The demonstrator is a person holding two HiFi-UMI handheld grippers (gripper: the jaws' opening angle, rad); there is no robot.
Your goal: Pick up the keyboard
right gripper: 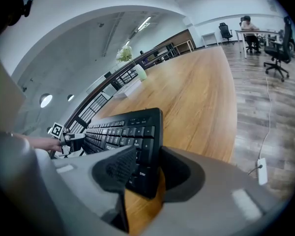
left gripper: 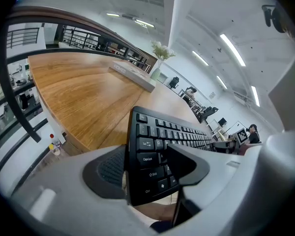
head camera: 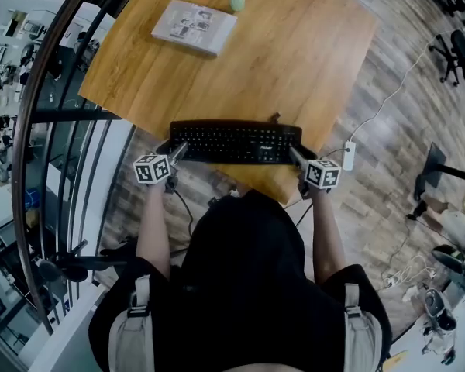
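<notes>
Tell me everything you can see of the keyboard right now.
The keyboard is black, full-size and plastic-looking, with white-lettered keys and a number pad at its right end. It lies lengthwise along the near edge of the wooden table, keys up. The left tool clamps its left end and the right tool its right end, each with one pad on the keys and one beneath. Whether it has lifted off the wood I cannot tell.

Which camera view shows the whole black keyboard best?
The head view: the keyboard is seen whole at the near edge of the wooden table, between the left gripper and the right gripper. The left gripper view shows only its left end, clamped in the jaws; the right gripper view only its right end, likewise clamped.
</notes>
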